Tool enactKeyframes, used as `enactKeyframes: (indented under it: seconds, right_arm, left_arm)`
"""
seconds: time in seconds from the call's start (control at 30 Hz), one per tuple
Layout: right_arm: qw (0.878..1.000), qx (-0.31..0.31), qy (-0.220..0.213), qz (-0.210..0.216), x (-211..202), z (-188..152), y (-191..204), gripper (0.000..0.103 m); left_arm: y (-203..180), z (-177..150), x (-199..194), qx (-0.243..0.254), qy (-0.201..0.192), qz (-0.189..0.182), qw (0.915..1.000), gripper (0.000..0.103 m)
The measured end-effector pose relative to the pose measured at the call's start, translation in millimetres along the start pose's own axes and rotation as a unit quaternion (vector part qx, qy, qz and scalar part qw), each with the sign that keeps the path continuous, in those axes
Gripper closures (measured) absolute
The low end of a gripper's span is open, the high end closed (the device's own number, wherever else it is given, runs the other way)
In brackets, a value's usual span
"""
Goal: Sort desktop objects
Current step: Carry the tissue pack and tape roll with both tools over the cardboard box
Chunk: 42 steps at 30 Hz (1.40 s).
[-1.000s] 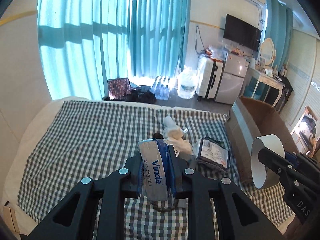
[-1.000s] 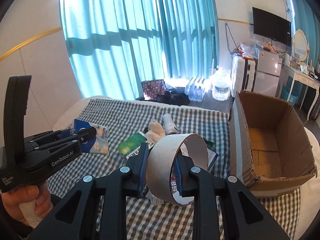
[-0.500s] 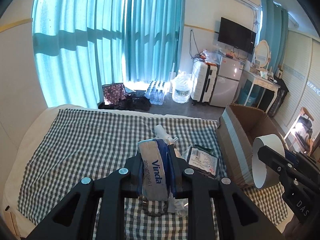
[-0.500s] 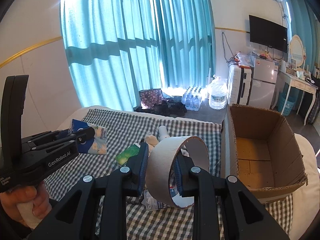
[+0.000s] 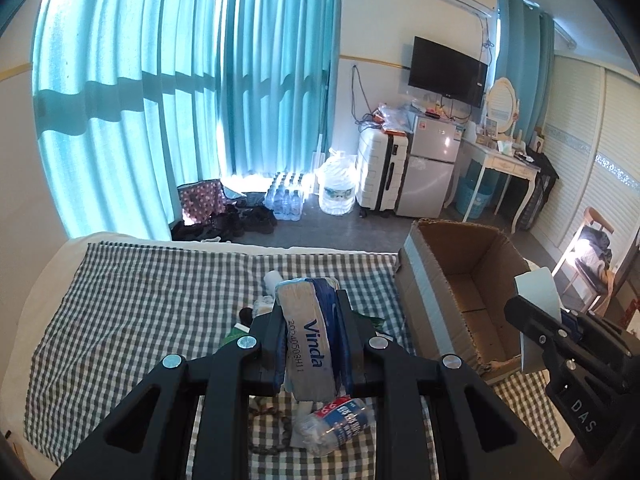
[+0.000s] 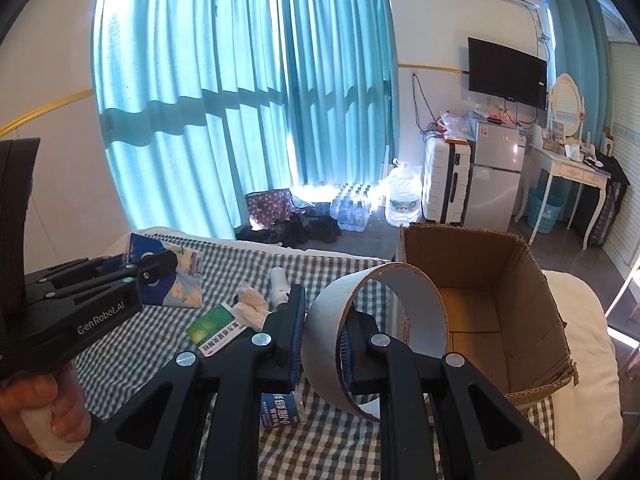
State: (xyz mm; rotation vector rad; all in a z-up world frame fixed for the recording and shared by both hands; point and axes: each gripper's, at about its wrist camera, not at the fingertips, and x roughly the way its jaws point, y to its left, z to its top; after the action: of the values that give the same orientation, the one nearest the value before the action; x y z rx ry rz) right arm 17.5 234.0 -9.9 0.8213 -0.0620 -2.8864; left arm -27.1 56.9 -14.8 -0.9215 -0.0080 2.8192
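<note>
Left wrist view: the left hand-held gripper (image 5: 310, 344) is clamped on the Vinda tissue pack (image 5: 307, 346), up above the checked bed (image 5: 120, 308).

Right wrist view: the right hand-held gripper (image 6: 322, 338) pinches the cardboard ring (image 6: 374, 332) by its wall, beside the open cardboard box (image 6: 532, 320).

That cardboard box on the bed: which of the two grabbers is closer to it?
Right. The right gripper, holding the cardboard ring, is beside the cardboard box. The left gripper, holding the tissue pack, is further left.
</note>
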Motion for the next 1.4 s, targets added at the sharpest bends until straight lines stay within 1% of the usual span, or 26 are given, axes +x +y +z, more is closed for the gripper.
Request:
enactKeyframes:
  seconds: [0.13,0.5,0.83,0.93,1.27,1.4]
  right_arm:
    - [1.0,0.008,-0.003,-0.005,-1,0,-12,0.092]
    - [0.999,0.017,-0.016,-0.029,-10,7,-51,0.092]
    - [0.997,0.036,-0.013,-0.061,-11,2,-102,0.092]
    - [0.997,0.042,-0.015,-0.069,-9,0,-114,0.092]
    - [0.995,0.071,-0.019,-0.072,4,3,-151,0.092]
    - [0.994,0.087,-0.012,-0.067,14,7,-167,0.092]
  left_arm:
    - [-17,5,5,0.011,-0.003,-0.006,0.9999,0.083]
    - [-64,14,23,0.029,-0.002,-0.031,0.9991,0.083]
    - [-120,20,43,0.052,0.004,-0.07,0.9962,0.083]
    - [-136,21,50,0.061,0.004,-0.074,0.9954,0.083]
    - [-174,22,83,0.07,0.017,-0.087,0.9936,0.083]
    - [-185,23,99,0.069,0.022,-0.093,0.993,0.083]
